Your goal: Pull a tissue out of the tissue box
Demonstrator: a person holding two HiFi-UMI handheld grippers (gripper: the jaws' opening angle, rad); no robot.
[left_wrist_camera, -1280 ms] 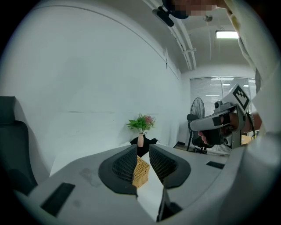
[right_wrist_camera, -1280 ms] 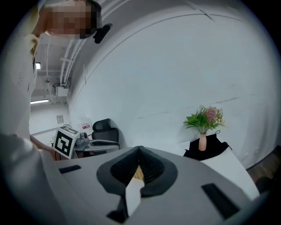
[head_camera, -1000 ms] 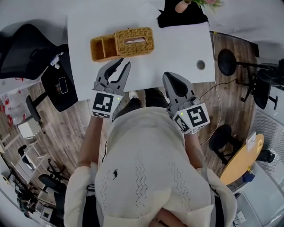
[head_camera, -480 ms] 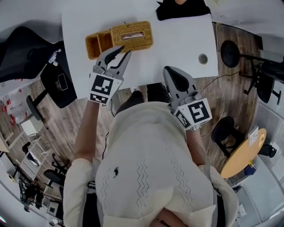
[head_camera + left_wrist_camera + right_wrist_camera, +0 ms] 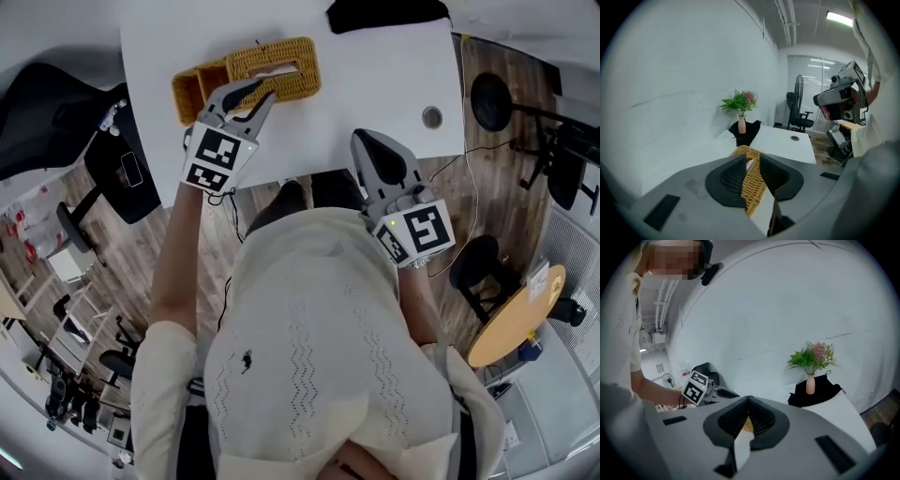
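Tissue box (image 5: 298, 82) long axis left-right, slot up; left gripper (image 5: 259, 92) jaws apart.

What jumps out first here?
The woven tissue box at the white table's far side, with the left gripper close to it, jaws apart. The right gripper sits at the table's near edge, jaws together. A vase of flowers stands further off on black cloth.

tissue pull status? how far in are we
Done: nothing; the tissue sits in the slot of the wicker tissue box. In hand: left gripper, jaws apart, hovers at the box's near edge, aimed at it. Right gripper is shut, empty, near the table edge. Left: pinch and pull.
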